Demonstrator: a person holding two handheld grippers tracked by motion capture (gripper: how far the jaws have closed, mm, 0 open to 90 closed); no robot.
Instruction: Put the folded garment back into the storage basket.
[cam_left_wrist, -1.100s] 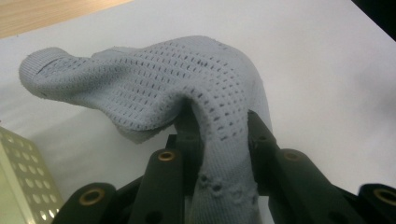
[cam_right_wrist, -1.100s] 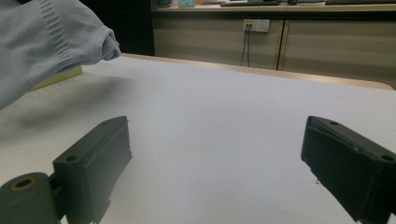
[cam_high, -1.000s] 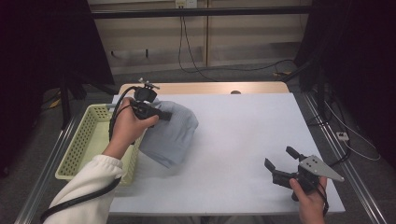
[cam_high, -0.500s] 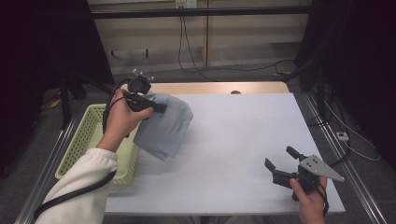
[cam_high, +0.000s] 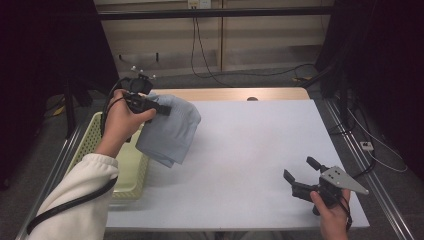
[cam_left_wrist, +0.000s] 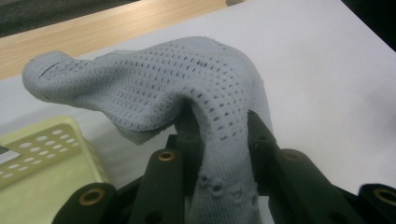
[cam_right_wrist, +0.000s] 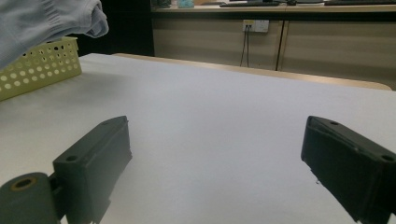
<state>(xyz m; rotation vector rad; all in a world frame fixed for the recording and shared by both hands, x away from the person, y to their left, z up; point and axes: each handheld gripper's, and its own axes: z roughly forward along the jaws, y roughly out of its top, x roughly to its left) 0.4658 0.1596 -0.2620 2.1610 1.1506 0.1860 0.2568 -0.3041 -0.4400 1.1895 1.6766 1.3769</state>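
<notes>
A light blue knitted cloth (cam_high: 170, 129) hangs in the air above the table's left edge, bunched and drooping. My left gripper (cam_high: 161, 108) is shut on its top fold. In the left gripper view the cloth (cam_left_wrist: 187, 88) is pinched between the two black jaws and drapes forward over them. A pale yellow perforated basket (cam_high: 91, 141) stands just left of the table, partly below the hanging cloth. Near the front right corner of the white table (cam_high: 250, 145) my right gripper (cam_high: 301, 171) rests low, open, with nothing between its jaws. The right gripper view has the cloth (cam_right_wrist: 42, 18) at the top left.
The basket (cam_right_wrist: 39, 65) sits at the far left in the right gripper view. A wooden strip (cam_high: 235, 94) runs along the table's far edge. Cables (cam_high: 210, 60) lie on the floor behind the table, and a metal rail (cam_high: 360, 150) borders the right side.
My left hand has lifted the cloth off the table and carried it leftward toward the basket. The right gripper has stayed put.
</notes>
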